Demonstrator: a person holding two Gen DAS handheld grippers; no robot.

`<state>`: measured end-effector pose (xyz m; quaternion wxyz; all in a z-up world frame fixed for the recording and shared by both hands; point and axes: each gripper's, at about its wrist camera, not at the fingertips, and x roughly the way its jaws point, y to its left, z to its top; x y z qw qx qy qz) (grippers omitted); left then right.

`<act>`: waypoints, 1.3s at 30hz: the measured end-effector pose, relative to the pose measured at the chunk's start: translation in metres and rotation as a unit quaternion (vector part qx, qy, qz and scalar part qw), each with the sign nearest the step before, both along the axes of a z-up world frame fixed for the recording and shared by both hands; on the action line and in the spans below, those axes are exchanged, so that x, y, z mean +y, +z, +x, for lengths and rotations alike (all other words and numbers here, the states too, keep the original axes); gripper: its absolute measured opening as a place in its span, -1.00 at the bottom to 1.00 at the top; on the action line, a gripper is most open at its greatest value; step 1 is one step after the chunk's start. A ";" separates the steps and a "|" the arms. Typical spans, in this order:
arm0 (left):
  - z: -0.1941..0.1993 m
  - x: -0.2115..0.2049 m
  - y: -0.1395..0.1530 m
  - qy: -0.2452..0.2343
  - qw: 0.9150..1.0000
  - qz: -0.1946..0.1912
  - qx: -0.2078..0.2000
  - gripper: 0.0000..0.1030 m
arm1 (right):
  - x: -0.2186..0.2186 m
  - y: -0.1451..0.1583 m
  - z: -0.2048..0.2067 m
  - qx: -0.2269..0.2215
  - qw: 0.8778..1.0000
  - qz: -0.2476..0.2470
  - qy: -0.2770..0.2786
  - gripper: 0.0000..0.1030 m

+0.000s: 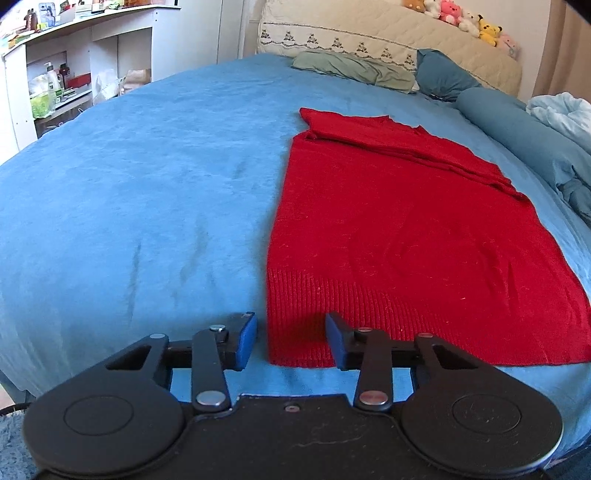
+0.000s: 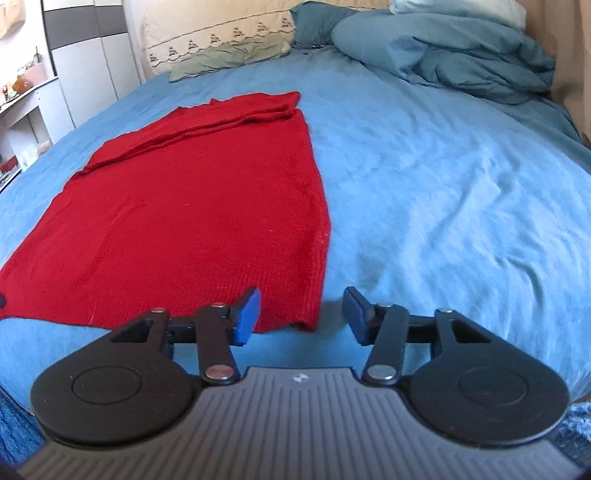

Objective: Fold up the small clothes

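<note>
A red knit garment [image 1: 391,229] lies flat on the blue bed sheet [image 1: 147,192], its sleeves folded in across the far end and its ribbed hem nearest me. My left gripper [image 1: 291,339] is open and empty, its jaws either side of the hem's near left corner, just above the sheet. In the right wrist view the same garment [image 2: 192,206] fills the left half. My right gripper [image 2: 301,314] is open and empty at the hem's near right corner.
Pillows [image 1: 354,68] and a quilted headboard [image 1: 369,33] with plush toys are at the far end. A bunched blue duvet [image 2: 454,51] lies at the far right. White shelves [image 1: 74,74] stand left of the bed. Bare sheet [image 2: 443,192] spreads right of the garment.
</note>
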<state>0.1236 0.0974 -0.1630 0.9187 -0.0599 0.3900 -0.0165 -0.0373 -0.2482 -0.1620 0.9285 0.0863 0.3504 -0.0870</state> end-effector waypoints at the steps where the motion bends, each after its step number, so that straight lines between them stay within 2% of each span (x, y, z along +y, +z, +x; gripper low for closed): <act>1: 0.000 0.000 0.000 0.000 1.000 0.001 0.001 -0.15 | -0.002 -0.001 0.002 0.005 1.000 0.003 0.003 0.14; 4: 0.001 0.001 -0.001 -0.001 1.000 0.002 0.002 -0.18 | -0.004 -0.005 0.006 0.011 1.000 0.011 -0.002 0.07; 7: 0.002 0.002 0.000 -0.001 1.000 -0.002 0.004 -0.35 | -0.007 -0.006 0.008 0.012 1.000 0.015 -0.002 0.00; 9: 0.002 0.004 -0.001 -0.002 1.000 -0.005 0.006 -0.70 | -0.008 -0.007 0.009 0.013 1.000 0.019 0.000 -0.22; 11: 0.003 0.005 -0.001 -0.004 1.000 -0.010 0.010 -0.87 | -0.010 -0.007 0.010 0.012 1.000 0.026 0.003 -0.39; 12: 0.002 0.004 0.000 -0.004 1.000 -0.010 0.010 -0.89 | -0.010 -0.007 0.010 0.011 1.000 0.028 0.002 -0.53; 19: -0.004 0.008 0.021 0.000 1.000 -0.018 -0.005 -0.91 | -0.014 0.008 0.007 -0.015 0.999 0.050 -0.002 -0.57; 23: -0.007 0.012 0.050 -0.001 0.999 -0.029 -0.032 -0.92 | -0.021 0.033 0.005 -0.045 0.996 0.081 -0.008 -0.57; 27: 0.005 0.009 0.091 -0.011 0.997 -0.038 -0.073 -0.92 | -0.028 0.066 0.014 -0.074 0.990 0.116 -0.011 -0.57; 29: 0.021 0.007 0.112 -0.012 0.994 -0.051 -0.091 -0.92 | -0.033 0.089 0.027 -0.096 0.986 0.136 -0.011 -0.58; 32: 0.068 -0.001 0.145 0.000 0.992 -0.064 -0.113 -0.92 | -0.048 0.121 0.065 -0.125 0.978 0.166 -0.007 -0.58; 36: 0.156 -0.024 0.176 0.013 0.987 -0.060 -0.149 -0.92 | -0.079 0.158 0.153 -0.154 0.969 0.194 -0.014 -0.58; 39: 0.231 -0.039 0.179 0.037 0.986 -0.050 -0.153 -0.92 | -0.098 0.170 0.233 -0.155 0.970 0.187 -0.021 -0.58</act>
